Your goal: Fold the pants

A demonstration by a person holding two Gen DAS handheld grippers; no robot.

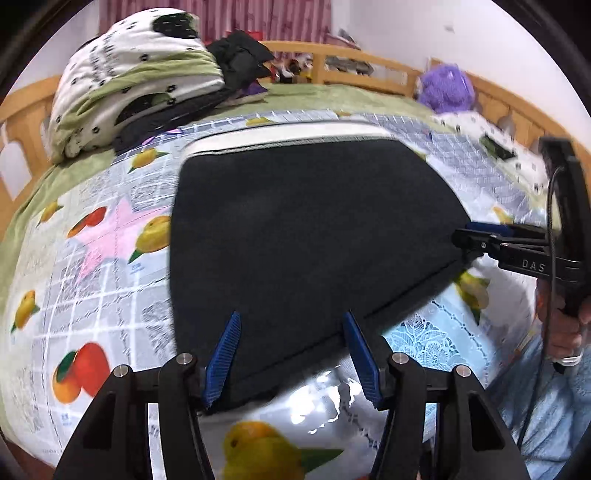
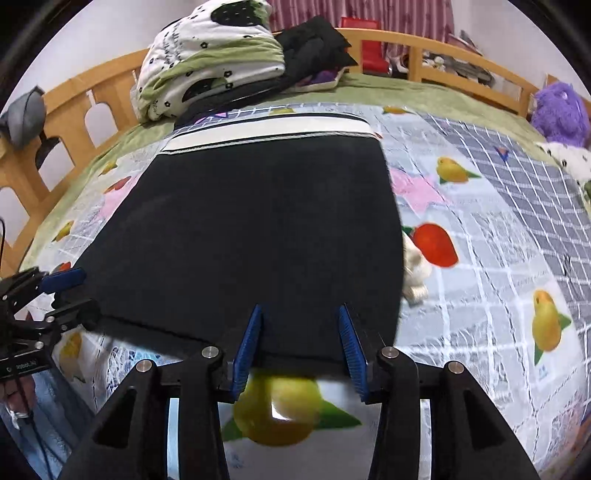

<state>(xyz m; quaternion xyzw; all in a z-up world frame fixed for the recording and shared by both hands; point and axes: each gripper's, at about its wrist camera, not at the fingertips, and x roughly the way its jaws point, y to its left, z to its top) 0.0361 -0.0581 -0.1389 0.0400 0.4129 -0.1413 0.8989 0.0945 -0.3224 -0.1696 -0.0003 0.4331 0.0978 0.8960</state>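
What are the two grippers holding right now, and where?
Nothing: left gripper and right gripper are open, straddling the near edge of the black pants.

A wooden-railed bed (image 2: 461, 48) carries a fruit-printed grid-pattern cover (image 2: 480, 221) over green bedding. Black folded pants (image 2: 251, 236) lie at centre frame – a rolled white-and-green quilt (image 2: 210, 62) upper left, a purple plush toy (image 2: 561, 110) upper right.

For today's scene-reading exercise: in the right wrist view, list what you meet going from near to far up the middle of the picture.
right gripper → black pants → white waistband → folded quilt → wooden bed rail → red curtain
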